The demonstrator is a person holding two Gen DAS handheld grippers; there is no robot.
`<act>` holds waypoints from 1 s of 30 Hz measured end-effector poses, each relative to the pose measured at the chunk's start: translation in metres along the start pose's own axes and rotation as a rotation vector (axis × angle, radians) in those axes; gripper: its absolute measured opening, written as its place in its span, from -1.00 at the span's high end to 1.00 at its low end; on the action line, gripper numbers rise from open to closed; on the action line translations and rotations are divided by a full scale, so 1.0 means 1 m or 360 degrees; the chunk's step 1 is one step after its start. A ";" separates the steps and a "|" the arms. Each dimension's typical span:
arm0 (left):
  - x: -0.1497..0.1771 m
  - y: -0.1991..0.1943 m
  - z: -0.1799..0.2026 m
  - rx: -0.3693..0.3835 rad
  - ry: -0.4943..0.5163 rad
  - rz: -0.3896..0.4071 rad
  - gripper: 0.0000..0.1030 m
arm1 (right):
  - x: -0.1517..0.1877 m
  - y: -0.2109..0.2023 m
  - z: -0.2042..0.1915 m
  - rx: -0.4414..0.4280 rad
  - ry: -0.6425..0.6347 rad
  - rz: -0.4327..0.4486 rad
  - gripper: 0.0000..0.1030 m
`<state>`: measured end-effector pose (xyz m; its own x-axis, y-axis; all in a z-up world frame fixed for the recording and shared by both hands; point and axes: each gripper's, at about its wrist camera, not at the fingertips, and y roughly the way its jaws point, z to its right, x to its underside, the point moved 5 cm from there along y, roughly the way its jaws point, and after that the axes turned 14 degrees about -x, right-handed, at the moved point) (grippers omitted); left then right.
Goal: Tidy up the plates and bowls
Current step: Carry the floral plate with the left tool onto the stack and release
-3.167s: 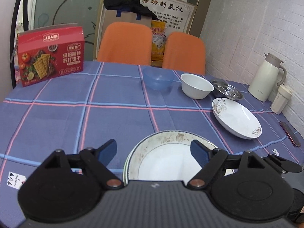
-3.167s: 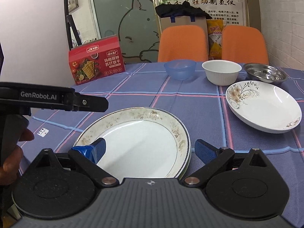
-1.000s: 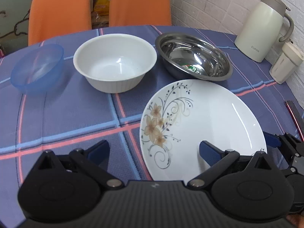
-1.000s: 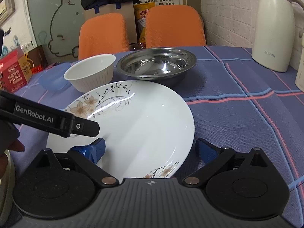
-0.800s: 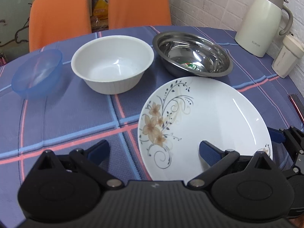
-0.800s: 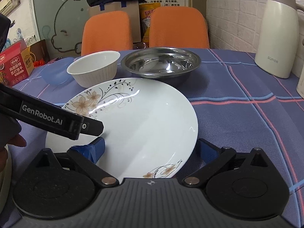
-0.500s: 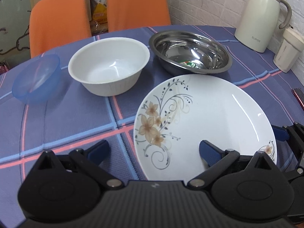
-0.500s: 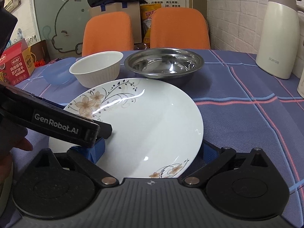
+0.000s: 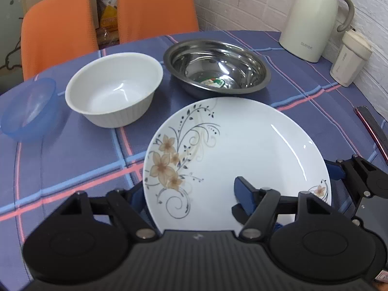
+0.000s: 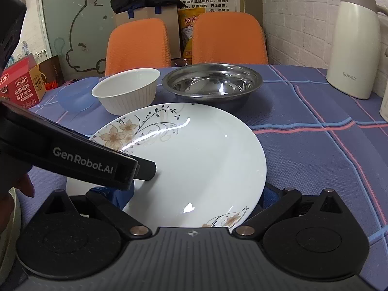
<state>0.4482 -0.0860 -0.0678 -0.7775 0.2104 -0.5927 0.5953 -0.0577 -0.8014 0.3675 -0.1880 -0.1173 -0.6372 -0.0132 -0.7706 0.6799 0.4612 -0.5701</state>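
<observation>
The white flowered plate lies on the blue checked cloth right in front of both grippers. My left gripper straddles its near-left rim. One fingertip rests on the plate's inner face, the other is tucked under the rim, and a gap still shows between them. In the right wrist view the left gripper is a black bar reaching over the plate. My right gripper is open around the plate's near edge, and the rim hides its right finger. Behind stand a white bowl, a steel bowl and a blue bowl.
A cream thermos jug and a small white canister stand at the right by the brick wall. Two orange chairs sit behind the table. A red cracker box is at the far left, and a dark flat object lies near the right edge.
Both grippers moved from the gold-rimmed plate over to the flowered plate. In the last half second the left fingers have narrowed around its rim, one sliding under it.
</observation>
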 end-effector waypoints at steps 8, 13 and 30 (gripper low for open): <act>0.010 -0.015 -0.001 0.0022 -0.0009 -0.0010 -0.23 | 0.007 -0.017 -0.013 0.0001 0.0078 0.0020 -0.76; 0.020 -0.047 -0.008 0.0028 -0.0034 0.0060 -0.23 | 0.007 -0.043 -0.037 0.0012 0.0035 0.0096 -0.76; 0.153 -0.160 -0.132 -0.0331 -0.0329 0.0170 -0.24 | 0.040 -0.050 -0.200 -0.0409 -0.0210 0.0034 -0.76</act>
<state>0.2602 0.0848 -0.0196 -0.7204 0.0098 -0.6935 0.6880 0.1364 -0.7127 0.2353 -0.0347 -0.0626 -0.5594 -0.1087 -0.8217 0.5678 0.6719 -0.4755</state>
